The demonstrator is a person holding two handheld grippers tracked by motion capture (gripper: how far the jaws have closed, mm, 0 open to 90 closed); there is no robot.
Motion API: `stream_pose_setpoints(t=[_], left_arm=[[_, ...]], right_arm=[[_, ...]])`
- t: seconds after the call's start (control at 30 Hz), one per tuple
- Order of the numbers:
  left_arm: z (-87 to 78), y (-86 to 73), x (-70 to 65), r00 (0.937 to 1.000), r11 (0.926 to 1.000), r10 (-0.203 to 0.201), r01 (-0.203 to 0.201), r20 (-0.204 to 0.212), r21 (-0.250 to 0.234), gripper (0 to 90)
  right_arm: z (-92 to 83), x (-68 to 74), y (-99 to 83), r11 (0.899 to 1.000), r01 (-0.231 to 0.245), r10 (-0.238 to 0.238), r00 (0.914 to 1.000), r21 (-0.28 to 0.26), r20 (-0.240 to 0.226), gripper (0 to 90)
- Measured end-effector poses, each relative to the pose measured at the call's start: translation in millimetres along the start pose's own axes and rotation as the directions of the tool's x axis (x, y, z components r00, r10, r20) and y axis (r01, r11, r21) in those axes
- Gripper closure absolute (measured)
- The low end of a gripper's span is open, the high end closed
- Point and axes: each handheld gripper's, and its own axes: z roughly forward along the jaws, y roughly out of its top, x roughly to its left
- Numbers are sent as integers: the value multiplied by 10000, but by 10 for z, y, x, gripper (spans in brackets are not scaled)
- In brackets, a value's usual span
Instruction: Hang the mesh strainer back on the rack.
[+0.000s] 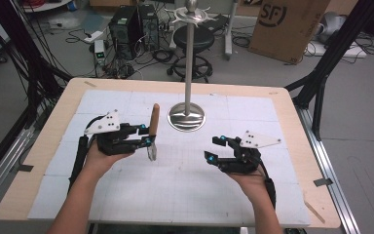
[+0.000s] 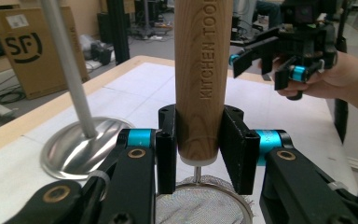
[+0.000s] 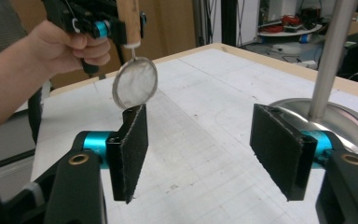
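- Forearms and hands enter from the bottom edge of the high view, each hand carrying a two-jaw gripper over the white gridded mat (image 1: 185, 190) that covers the wooden table (image 1: 44, 146).
- Left gripper (image 1: 148, 136): jaws clamped on the wooden handle (image 2: 201, 79) of a small mesh strainer (image 3: 135, 88). In the left gripper view the handle stands upright between the pads, lettered "KITCHEN TOOL"; the round mesh bowl hangs below it on a short metal stem, clear of the mat.
- Right gripper (image 1: 213, 148): jaws apart with nothing between them, as the right gripper view shows. It sits well apart from the strainer, its jaws pointing across the mat toward the left gripper.
- Steel stand (image 1: 190, 58): a slim pole rising from a round polished base (image 1: 187, 118) at the far middle of the mat, topped by a ring of small hooks below a ball finial. It lies between the two grippers and beyond them.
- Step in hand, as judged: the strainer is lifted and carried by the left gripper, the right one standing free; the likely aim is to hang it on the stand.
- Next move, as judged: raise the strainer to the hooks; whether the handle end has a loop cannot be told.
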Motion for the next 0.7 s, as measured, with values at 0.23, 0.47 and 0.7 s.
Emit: stream_pose_setpoints(t=[0.23,0.47,0.7], left_arm=[[-3,232,177,9979,9997,-129,114,-636,-237,686],[65,526,318,9986,9997,-83,72,-522,-213,686],[165,775,461,9982,10000,43,-40,-602,55,686]], right_arm=[[-2,-47,-35,9998,-114,111,9997,168,199,325],[-24,-61,-38,9998,-178,176,9995,78,257,322],[-42,-61,-41,9998,-163,160,9995,99,271,318]])
